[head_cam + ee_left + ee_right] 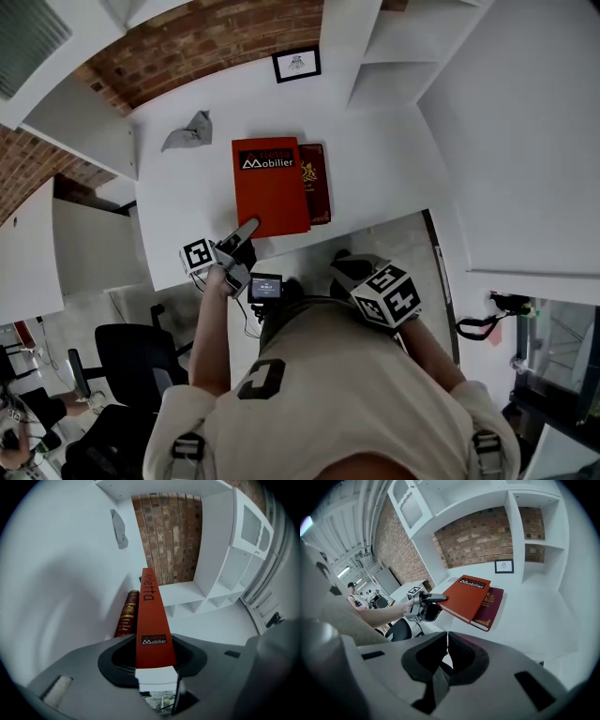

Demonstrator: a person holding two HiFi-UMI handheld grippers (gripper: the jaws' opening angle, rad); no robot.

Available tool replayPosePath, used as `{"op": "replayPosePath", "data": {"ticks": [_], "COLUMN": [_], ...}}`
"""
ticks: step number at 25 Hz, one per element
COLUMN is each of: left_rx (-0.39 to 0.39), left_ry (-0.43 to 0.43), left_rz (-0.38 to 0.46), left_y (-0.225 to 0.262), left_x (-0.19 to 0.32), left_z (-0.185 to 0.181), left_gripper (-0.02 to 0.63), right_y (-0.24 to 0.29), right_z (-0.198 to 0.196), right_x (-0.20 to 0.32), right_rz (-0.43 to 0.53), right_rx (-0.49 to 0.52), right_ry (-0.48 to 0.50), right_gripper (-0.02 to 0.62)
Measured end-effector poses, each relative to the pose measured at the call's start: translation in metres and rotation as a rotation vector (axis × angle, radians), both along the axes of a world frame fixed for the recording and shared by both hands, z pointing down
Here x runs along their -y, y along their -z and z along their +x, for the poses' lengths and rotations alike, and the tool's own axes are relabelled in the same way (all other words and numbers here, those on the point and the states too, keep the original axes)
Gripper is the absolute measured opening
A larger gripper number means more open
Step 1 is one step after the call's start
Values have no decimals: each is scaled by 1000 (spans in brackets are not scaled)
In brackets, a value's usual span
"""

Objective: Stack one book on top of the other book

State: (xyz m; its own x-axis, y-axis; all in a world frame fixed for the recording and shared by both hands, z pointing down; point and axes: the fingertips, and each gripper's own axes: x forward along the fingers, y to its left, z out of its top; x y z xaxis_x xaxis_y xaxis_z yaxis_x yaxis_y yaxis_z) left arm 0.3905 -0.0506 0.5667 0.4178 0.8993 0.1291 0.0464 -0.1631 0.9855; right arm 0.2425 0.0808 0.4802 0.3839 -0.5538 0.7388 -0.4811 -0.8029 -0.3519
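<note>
Red-orange hardcover book (270, 187): lies over the dark maroon hardcover book with gold print (317, 183) and covers most of it. In the head view a strip of the maroon one shows along its right side. The right gripper view shows the orange book tilted, near left corner raised, far part low over the maroon cover. Whether the two covers touch there, I cannot tell.

Your left gripper (246, 230): clamped on the near edge of the orange book. In the left gripper view the book runs straight out from between the jaws, both pressing on it, with the maroon spine just beside it.

Your right gripper (447, 639): jaws together, nothing in them. It is held back off the table by your body, looking toward the books.

Progress, as I judge it: the placing is nearly done, since the orange book is already above its mate. Left for you is to lower the raised corner flat, square the edges if you care to, then let go.

Surface: white tabletop (178, 206), smooth. A crumpled grey cloth (187, 131) lies at the far left, well apart from the books. A small black-framed picture (296, 64) stands at the back.

Room: red brick wall (216, 42) behind, white shelving (403, 56) to the right, black office chair (131, 356) low on your left
</note>
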Motion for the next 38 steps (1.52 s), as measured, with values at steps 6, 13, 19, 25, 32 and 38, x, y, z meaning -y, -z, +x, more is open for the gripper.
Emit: {"op": "replayPosePath", "data": {"ticks": [6, 13, 19, 25, 32, 38], "left_rx": [-7, -32, -81, -138, -203, -213], "left_ry": [-73, -121, -159, -190, -202, -224], "left_rz": [59, 222, 344, 402, 426, 426], "left_y": [-9, -29, -36, -36, -32, -31], "left_x": [-22, -22, -19, -20, -18, -23], "left_z": [1, 2, 6, 10, 16, 18], "left_gripper": [167, 210, 253, 279, 284, 284], "right_y": [-3, -4, -3, -3, -3, -3], "right_z": [4, 10, 11, 10, 10, 10], "right_x": [-12, -18, -21, -23, -18, -17], "right_rz": [6, 16, 17, 14, -4, -12], "right_rx": [10, 10, 11, 14, 11, 10], "right_ry": [-9, -10, -13, -23, -22, -20], "right_gripper": [6, 6, 6, 6, 6, 6]}}
